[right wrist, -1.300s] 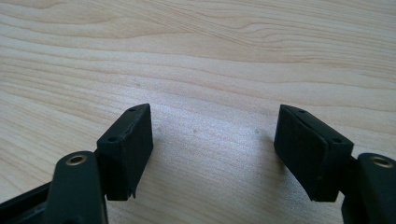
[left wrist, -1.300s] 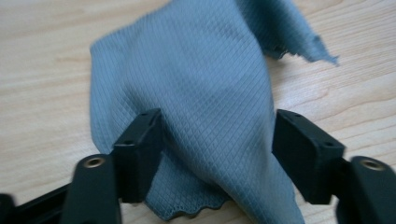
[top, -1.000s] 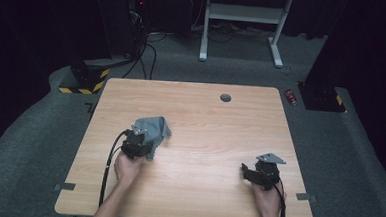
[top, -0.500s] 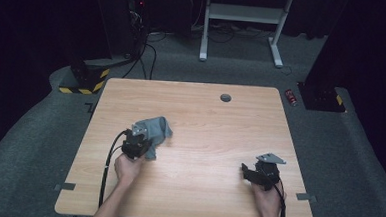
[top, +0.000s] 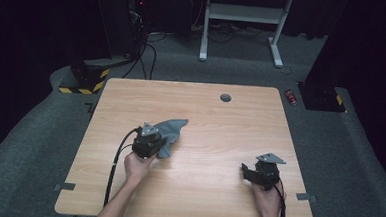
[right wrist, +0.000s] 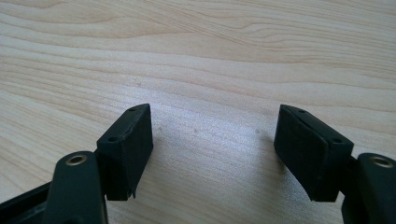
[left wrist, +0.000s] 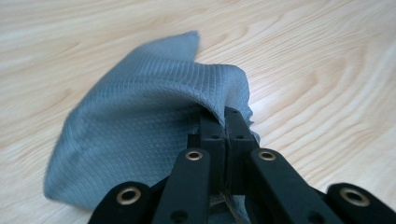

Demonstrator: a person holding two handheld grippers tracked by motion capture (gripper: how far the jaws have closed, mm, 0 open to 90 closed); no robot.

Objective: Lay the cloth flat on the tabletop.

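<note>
A grey waffle-weave cloth [top: 172, 130] lies on the wooden table [top: 205, 114], left of centre. My left gripper [top: 155, 142] is shut on the cloth's near edge. In the left gripper view its jaws have just closed together at the left gripper [left wrist: 225, 116] tips, pinching a raised fold of the cloth [left wrist: 144, 140], which lifts off the wood. My right gripper [top: 250, 172] rests near the table's front right, pointing left. In the right gripper view the right gripper [right wrist: 212, 140] stands open over bare wood, nothing between its jaws.
A small dark round grommet [top: 225, 97] sits near the table's far edge. Beyond the table are a white metal frame [top: 240, 21], cables on grey carpet, a black-and-yellow striped block [top: 87, 80] at far left and a red can [top: 292, 97] at right.
The left gripper has closed on the cloth and moved slightly right and up, pulling the cloth's edge with it; the cloth has stretched out to the right. The right gripper has stayed still.
</note>
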